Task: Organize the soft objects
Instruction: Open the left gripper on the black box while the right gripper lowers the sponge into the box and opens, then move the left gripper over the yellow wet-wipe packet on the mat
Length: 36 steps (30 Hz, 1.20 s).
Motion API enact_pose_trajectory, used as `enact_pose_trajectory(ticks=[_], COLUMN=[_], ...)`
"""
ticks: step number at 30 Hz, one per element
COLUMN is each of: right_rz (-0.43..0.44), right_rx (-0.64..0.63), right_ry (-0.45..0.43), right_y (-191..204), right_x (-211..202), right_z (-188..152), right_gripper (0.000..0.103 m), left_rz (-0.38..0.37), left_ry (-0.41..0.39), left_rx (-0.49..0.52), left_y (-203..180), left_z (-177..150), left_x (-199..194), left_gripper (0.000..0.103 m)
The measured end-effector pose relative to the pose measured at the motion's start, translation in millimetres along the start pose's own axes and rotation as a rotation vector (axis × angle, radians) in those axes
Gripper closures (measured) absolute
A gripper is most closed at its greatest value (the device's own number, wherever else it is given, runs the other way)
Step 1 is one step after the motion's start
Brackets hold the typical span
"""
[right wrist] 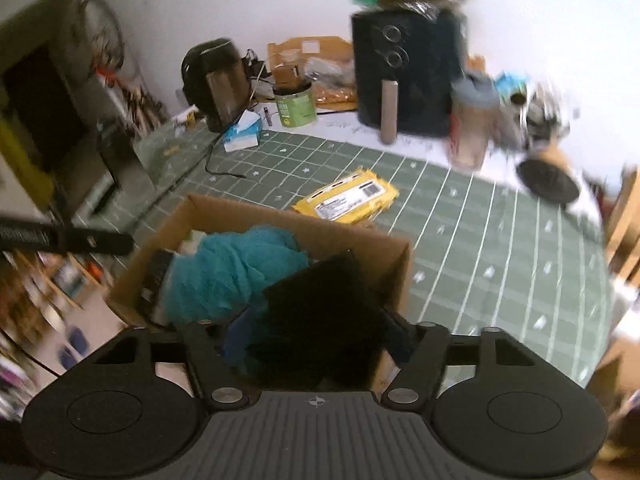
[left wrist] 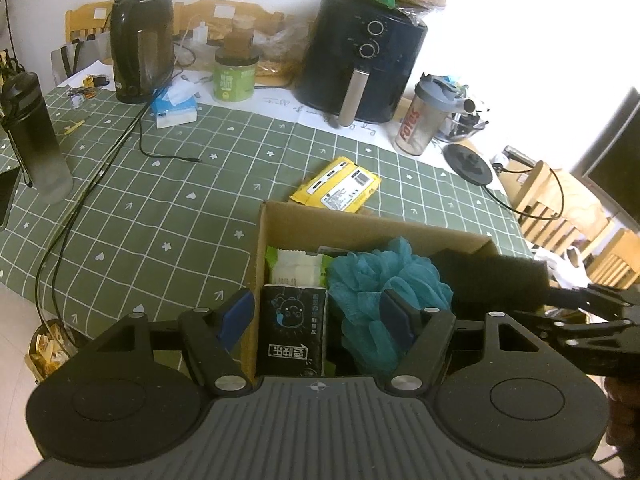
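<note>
A cardboard box (left wrist: 276, 224) stands at the table's near edge. In it lie a teal bath pouf (left wrist: 384, 280), a black tissue pack (left wrist: 294, 328) and a green-and-white wipes pack (left wrist: 296, 266). My left gripper (left wrist: 316, 314) is open and empty over the box's near end. My right gripper (right wrist: 316, 332) is shut on a black sponge (right wrist: 324, 312) and holds it over the box (right wrist: 360, 240) beside the pouf (right wrist: 224, 276); the sponge also shows in the left wrist view (left wrist: 492, 280). A yellow wipes pack (left wrist: 338, 186) lies on the cloth beyond the box.
On the green checked tablecloth (left wrist: 160, 200) stand a black air fryer (left wrist: 360, 60), a kettle (left wrist: 140, 44), a green tin (left wrist: 234, 80), a tissue box (left wrist: 176, 108), a shaker bottle (left wrist: 424, 120) and a dark water bottle (left wrist: 36, 136). Cables cross the left side. Wooden chairs stand at right.
</note>
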State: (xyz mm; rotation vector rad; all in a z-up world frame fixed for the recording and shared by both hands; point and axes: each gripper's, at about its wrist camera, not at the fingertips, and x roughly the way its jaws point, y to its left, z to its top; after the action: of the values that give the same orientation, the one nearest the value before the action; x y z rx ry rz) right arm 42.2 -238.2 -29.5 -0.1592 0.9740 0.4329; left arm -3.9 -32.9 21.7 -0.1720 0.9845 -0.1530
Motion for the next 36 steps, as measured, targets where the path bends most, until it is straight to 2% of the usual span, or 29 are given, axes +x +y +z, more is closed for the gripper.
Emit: enact_pose_trajectory(ticks=[1, 2, 4, 7, 15, 18, 20, 23, 26, 33, 36], right_rz=[-0.008, -0.006, 0.019, 0.094, 0.137, 0.13, 0.125, 0.107, 0.087, 0.051, 0.054], right_rx=[-0.01, 0.0, 0.098, 0.301, 0.648, 0.638, 0.605, 0.547, 0.544, 0.497, 0.463], right_ry=[0.006, 0.012, 0.016, 0.044, 0.102, 0.098, 0.093, 0.069, 0.044, 0.044, 0.054], right_y=[-1, -3, -12, -33, -67, -68, -65, -61, -65, -69, -68], right_x=[3, 5, 2, -4, 1, 7, 7, 5, 3, 7, 9], right_z=[1, 1, 5, 6, -10, -12, -11, -8, -6, 1, 5], right_gripper=[0.053, 0.054, 0.056, 0.057, 0.055, 0.05, 0.038, 0.034, 0.034, 0.03, 0.022], left_rz=[0.001, 0.002, 0.002, 0.005, -0.002, -0.005, -0.006, -0.003, 0.003, 0.005, 0.002], left_ry=[-0.001, -0.001, -0.001, -0.006, -0.01, -0.012, -0.014, -0.016, -0.016, -0.022, -0.021], left_rx=[-0.001, -0.002, 0.001, 0.0, -0.002, 0.0, 0.003, 0.005, 0.004, 0.005, 0.014], left_y=[0, 0, 0, -1, -2, -4, -4, -5, -3, -1, 0], left_z=[0, 0, 0, -1, 3, 5, 7, 9, 11, 18, 21], left_x=[0, 0, 0, -2, 0, 1, 1, 1, 2, 4, 5], left_gripper=[0.034, 0.034, 0.034, 0.034, 0.034, 0.034, 0.034, 0.034, 0.034, 0.034, 0.034])
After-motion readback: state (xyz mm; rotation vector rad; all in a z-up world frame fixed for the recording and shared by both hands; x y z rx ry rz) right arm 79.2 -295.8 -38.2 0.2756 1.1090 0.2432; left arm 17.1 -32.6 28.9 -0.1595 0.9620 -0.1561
